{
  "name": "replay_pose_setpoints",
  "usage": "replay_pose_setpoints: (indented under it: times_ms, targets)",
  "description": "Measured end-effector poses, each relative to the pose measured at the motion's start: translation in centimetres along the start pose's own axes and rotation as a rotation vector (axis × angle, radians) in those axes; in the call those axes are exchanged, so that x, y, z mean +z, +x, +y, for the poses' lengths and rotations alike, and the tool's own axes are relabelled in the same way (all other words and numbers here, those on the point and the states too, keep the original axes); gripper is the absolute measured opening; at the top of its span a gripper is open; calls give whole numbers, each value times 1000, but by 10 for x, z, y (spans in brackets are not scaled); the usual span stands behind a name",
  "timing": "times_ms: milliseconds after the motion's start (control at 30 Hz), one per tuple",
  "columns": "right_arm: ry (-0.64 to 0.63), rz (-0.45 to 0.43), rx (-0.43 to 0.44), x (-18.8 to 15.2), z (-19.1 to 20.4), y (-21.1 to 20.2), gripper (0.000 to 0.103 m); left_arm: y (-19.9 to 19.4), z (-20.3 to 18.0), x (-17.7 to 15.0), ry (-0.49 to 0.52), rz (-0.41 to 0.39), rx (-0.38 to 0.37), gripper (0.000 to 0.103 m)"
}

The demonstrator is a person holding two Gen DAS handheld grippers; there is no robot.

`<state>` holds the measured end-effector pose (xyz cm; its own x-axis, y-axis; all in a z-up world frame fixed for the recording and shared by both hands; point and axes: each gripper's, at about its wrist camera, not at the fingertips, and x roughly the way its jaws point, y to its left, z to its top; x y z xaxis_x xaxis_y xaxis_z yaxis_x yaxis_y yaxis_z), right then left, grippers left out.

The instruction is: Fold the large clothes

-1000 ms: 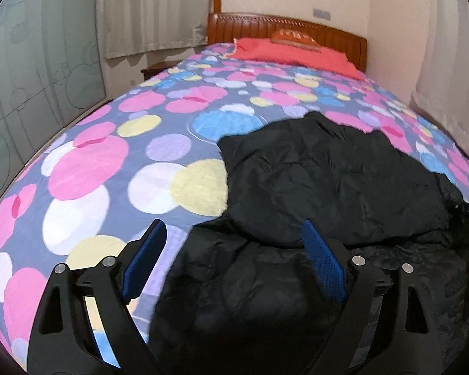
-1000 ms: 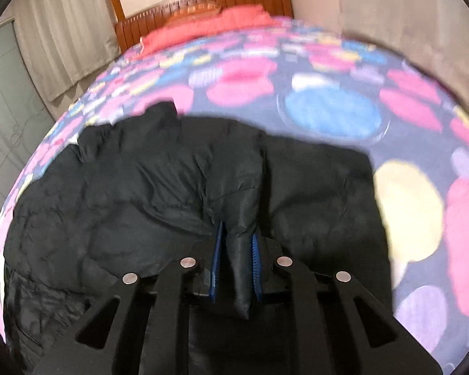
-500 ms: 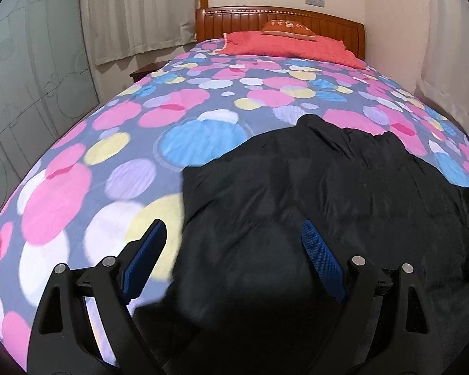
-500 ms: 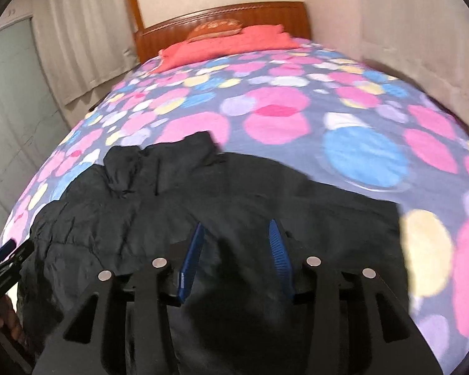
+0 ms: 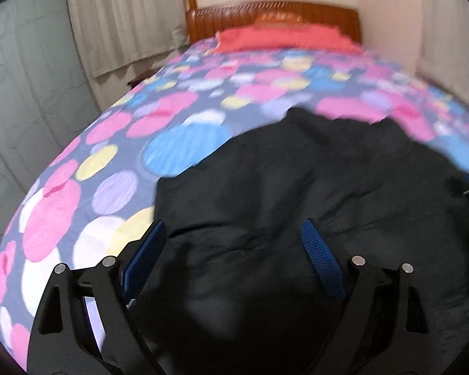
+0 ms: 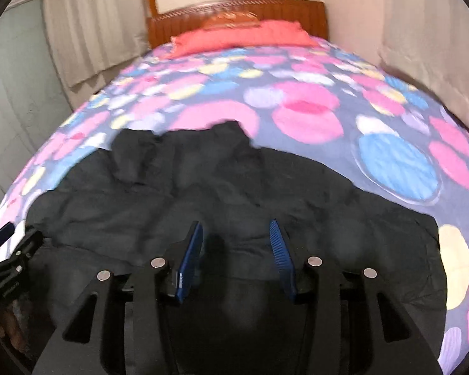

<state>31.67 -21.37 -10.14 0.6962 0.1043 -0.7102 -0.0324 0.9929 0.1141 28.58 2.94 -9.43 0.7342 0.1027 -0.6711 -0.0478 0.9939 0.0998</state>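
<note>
Nearest, the left claw (image 5: pixel 231 243) is held spread and empty, the right claw (image 6: pixel 236 243) half parted after just opening with nothing pinched, above the black jacket (image 6: pixel 234 193) spread on the spotted bed (image 6: pixel 390 131); a fold is judged released, a fresh edge grip needed next.

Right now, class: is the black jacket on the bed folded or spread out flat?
Partly folded: the black jacket lies on the bedspread with a flap doubled over the body; neither claw grips it.
</note>
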Motion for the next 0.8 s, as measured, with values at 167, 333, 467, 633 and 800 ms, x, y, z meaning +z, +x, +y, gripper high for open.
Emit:
replay_pose_setpoints:
  times_ms: [167,333,467,633,800]
  targets:
    - [-96,84,4,-15,36,35,48,19,-46,-3,86,64,-82,88]
    - [-65,77,22,-18,26,21,48,31,-37,-9,36,127,-109,89]
    - [-49,26,-74,-34,6,-8,53,18,-13,-16,-45,97,-107,89]
    - [-31,75,-59,-46,-5,11,55,36,-23,-22,-5,156,-88,91]
    - [11,37,-16,-55,-19,-34,61,-2,-4,-33,-14,123,-128,91]
